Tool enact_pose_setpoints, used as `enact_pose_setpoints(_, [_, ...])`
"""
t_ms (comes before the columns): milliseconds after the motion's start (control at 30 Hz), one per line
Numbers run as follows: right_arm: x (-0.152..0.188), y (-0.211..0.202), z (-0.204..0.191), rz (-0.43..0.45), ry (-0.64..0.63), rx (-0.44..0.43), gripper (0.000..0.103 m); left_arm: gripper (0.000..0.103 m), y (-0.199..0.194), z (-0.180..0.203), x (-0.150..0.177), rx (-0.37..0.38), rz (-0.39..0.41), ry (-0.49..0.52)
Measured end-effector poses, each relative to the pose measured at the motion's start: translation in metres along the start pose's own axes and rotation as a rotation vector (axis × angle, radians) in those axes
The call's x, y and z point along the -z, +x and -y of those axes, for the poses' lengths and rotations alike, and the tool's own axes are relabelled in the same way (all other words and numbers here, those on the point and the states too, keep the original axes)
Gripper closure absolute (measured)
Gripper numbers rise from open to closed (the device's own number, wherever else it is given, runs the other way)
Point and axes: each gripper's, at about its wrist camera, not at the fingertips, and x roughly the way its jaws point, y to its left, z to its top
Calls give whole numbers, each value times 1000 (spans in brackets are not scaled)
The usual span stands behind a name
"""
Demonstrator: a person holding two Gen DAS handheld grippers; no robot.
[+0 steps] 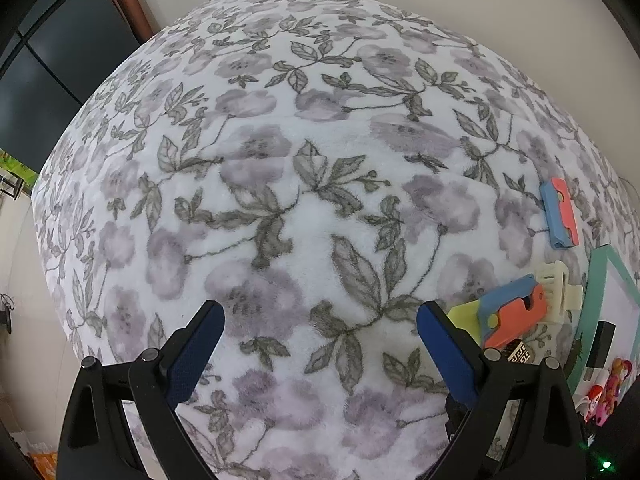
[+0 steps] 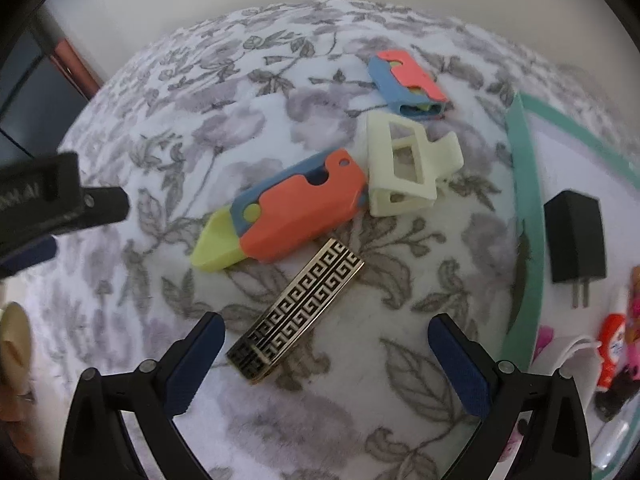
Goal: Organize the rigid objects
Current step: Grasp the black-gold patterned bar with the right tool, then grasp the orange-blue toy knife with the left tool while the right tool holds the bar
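Judged from how things lie, the sorting is only partly done. Left of the green tray point(image 2: 524, 184), four things are still spread on the flowered blanket point(image 2: 168, 152): a large orange toy knife point(image 2: 296, 208), a patterned gold bar point(image 2: 296, 312) just below it, a cream hair clip point(image 2: 404, 168) and a smaller orange-and-blue toy point(image 2: 408, 80). Inside the tray a black charger point(image 2: 576, 236) is already laid. The left gripper point(image 1: 320, 334) is held open over bare blanket, well left of the tray; the right gripper point(image 2: 326, 354) is held open around the bar's near end, nothing gripped.
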Motion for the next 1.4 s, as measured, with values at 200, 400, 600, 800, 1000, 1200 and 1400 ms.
enact_pose_setpoints(200, [1, 2, 9, 17, 11, 72, 2, 6, 3, 6, -2, 16, -8, 15])
enact_pose_setpoints(400, [0, -4, 16, 32, -2, 87, 9, 6, 6, 23, -1, 32, -15, 75])
enact_pose_setpoints(600, [-1, -16, 30, 60, 41, 91, 20, 6, 6, 36, 0, 37, -18, 116])
enact_pose_setpoints(800, [-4, -13, 27, 96, 61, 91, 36, 6, 4, 38, 0, 38, -18, 115])
enact_pose_setpoints(1000, [-9, -15, 39, 123, 119, 83, 62, 6, 5, 43, 0, 74, -25, 131])
enact_pose_setpoints(1200, [-11, -18, 55, 122, 172, 48, 75, 6, 6, 56, 5, 78, -18, 189])
enact_pose_setpoints(1400, [-16, -23, 70, 125, 206, 21, 81, 6, 13, 67, 12, 80, -41, 232])
